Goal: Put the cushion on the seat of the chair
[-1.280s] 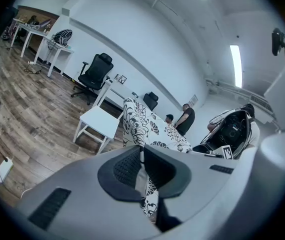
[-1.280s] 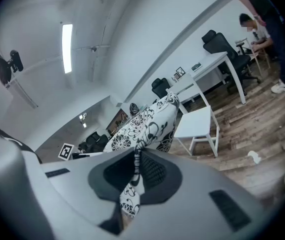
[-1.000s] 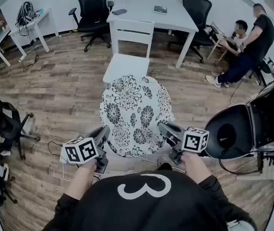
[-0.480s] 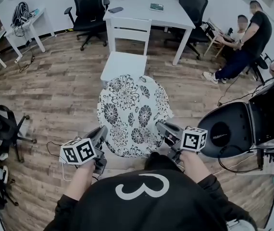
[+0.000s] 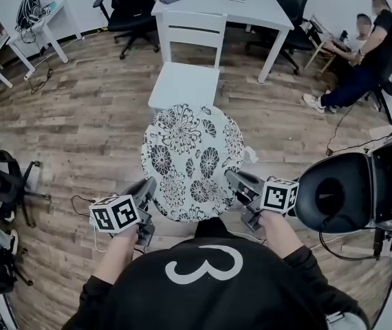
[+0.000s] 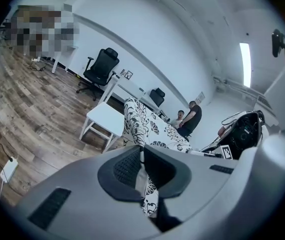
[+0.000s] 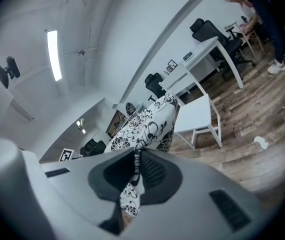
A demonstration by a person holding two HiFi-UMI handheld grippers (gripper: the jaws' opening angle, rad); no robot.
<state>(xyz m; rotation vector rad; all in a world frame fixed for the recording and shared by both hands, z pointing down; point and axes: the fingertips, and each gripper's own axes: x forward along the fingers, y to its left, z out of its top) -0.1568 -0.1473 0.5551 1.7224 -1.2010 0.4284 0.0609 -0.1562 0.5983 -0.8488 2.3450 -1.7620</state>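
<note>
Carrying step in hand, to judge by the layout: flat round white fabric cushion [image 5: 190,160] with a black flower print slung between the two grippers, clear of the floor and not yet set down. Left gripper [image 5: 148,188] pinched tight on the cushion's near-left edge, with cloth squeezed between the dark ribbed pads and hanging below them. Right gripper [image 5: 232,179] clamped the same way on the near-right edge. Stretching away ahead of both sets of jaws, with the far rim just meeting the target's front edge in the head view, though probably short of it and above it in truth. Straight ahead beyond that rim, a plain white wooden chair [image 5: 190,29] with a flat square seat [image 5: 184,84], bare, backrest on the far side. Next, most likely: bring both grippers forward together, holding the cloth level, until centred over the seat, then lower, and only then part the jaws. Worth minding: a limp middle sagging and catching on the seat's front edge.
</note>
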